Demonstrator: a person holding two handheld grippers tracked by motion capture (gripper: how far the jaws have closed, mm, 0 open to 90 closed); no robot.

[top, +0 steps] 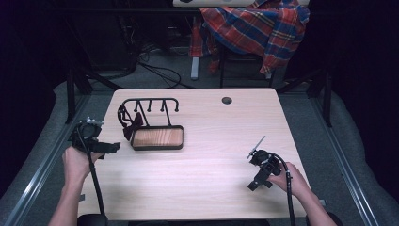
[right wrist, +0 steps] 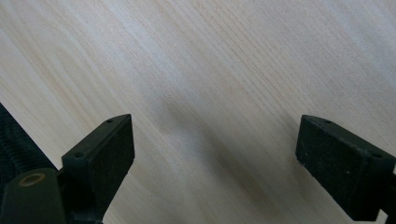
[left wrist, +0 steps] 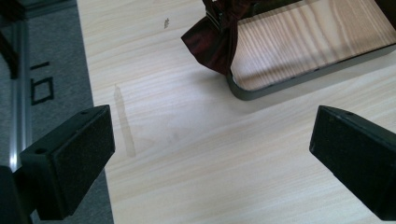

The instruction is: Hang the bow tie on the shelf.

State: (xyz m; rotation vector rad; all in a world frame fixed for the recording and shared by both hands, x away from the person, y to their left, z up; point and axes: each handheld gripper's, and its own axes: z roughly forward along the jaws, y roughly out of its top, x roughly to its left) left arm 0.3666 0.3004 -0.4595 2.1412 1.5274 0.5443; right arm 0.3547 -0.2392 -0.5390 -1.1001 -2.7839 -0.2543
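— Two sets of jaws, both spread wide, both empty. Left gripper (left wrist: pixel 212 158) low over bare worktop (left wrist: pixel 187 140), aimed up at the bow tie (left wrist: pixel 212 46). Right gripper (right wrist: pixel 215 163) over plain wood too, well apart from everything.

— Where exactly for the bow tie?

— Hung on the left end of the black rack (top: pixel 150 101), dark red lobe drooping down by the near corner of the tray (left wrist: pixel 303 79). Near the left jaws, not between them yet.

— Best way in, then?

— Probably with the left alone. Slide forward with the jaws wide, one pad each side of the lobe, and aim near the knot rather than the loose edge. Close on cloth only, clear of the tray rim and the rack bar.

— Risks?

— Soft fabric: likely to slip from a shallow pinch. Strap possibly caught on a hook, hard to tell from the high view, so lift gently and up before pulling away. Right gripper ready to steady the rack if needed.
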